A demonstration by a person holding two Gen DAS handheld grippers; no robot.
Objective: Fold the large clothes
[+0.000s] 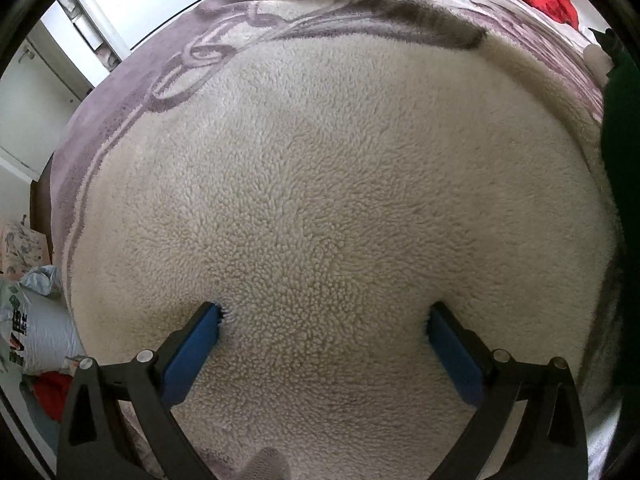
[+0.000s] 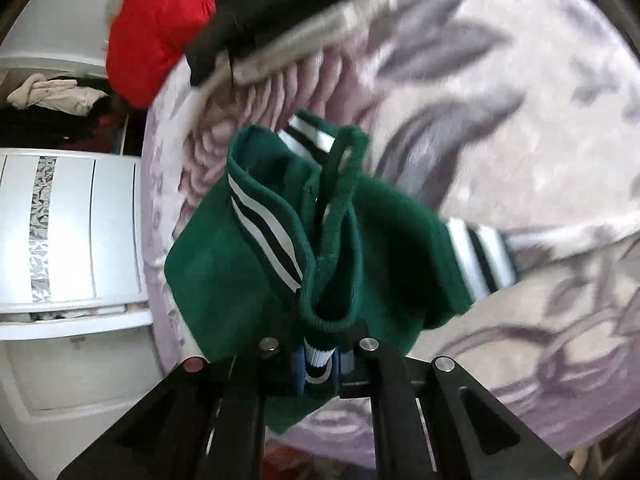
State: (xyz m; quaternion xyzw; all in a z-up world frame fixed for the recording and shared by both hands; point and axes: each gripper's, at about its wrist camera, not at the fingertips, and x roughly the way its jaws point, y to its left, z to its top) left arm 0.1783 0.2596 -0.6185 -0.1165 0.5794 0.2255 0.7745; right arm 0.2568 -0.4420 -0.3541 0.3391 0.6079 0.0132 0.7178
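Writing: only one printed item shows, a grey bag (image 1: 38, 332) on the floor left of the bed, with dark lettering too distorted to read. No label is legible on any garment.

Left gripper (image 1: 324, 316): jaws spread wide, holding nothing. Both blue pads (image 1: 196, 344) press tip-first into the cream fleece lining (image 1: 328, 184) of a large garment laid flat on the bed, the pile dented at each tip. A dark green sleeve (image 1: 624, 200) crosses the right edge of that view.

Right gripper (image 2: 318, 364): jaws closed on the green jacket (image 2: 248, 264), pinching a ribbed cuff with white and black stripes between the blue pads. The jacket hangs bunched in front of the gripper above the bed; striped ribbing shows at two more places on it. The view is motion-blurred.

Surface: a bedspread (image 2: 540, 128) in pale lilac with a grey-purple leaf and flower pattern covers the bed. On it, beyond the jacket, lie a red garment (image 2: 160, 28) and a dark item with a cream edge (image 2: 280, 8).

Room: a white cabinet (image 2: 72, 232) with a mirrored mosaic strip stands left of the bed; an open shelf above it holds heaped pale and dark clothes (image 2: 52, 96). A red cloth (image 1: 52, 392) lies on the floor beside the grey bag.
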